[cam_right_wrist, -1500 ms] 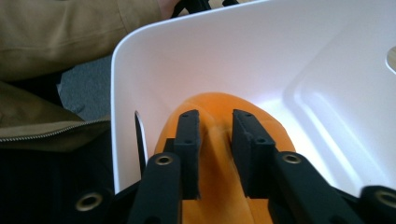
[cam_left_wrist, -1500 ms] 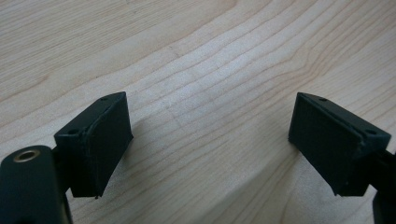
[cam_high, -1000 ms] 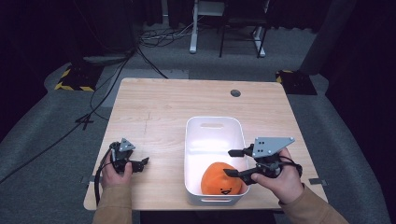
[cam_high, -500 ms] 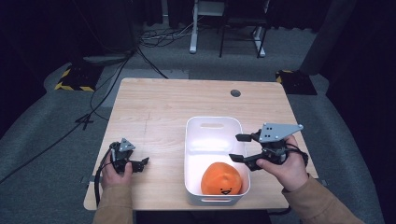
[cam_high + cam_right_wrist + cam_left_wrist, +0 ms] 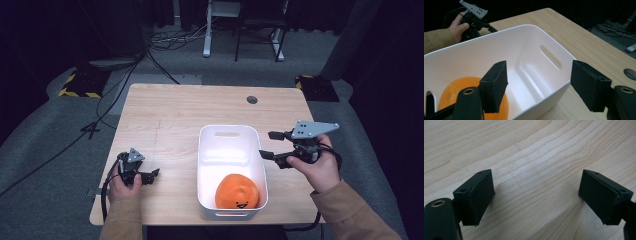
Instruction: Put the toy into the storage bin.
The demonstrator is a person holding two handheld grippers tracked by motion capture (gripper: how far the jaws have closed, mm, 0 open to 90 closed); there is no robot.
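High view, wooden worktop (image 5: 175,115): white bin (image 5: 227,145) holding orange plush toy (image 5: 237,191) at its near end. Right gripper (image 5: 267,145), jaws apart, empty, beside bin's right wall. Left gripper (image 5: 152,173), jaws apart, empty, well left of bin.

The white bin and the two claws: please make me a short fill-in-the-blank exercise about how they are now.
1. The orange plush toy lies inside the white ____.
2. The jaws of the right claw stand ____, with nothing between them.
3. The left claw rests low over the bare ____ table, with its jaws apart.
4. The face on the toy is at the end of the bin ____ to the person.

Missing words: bin; open; wooden; nearest
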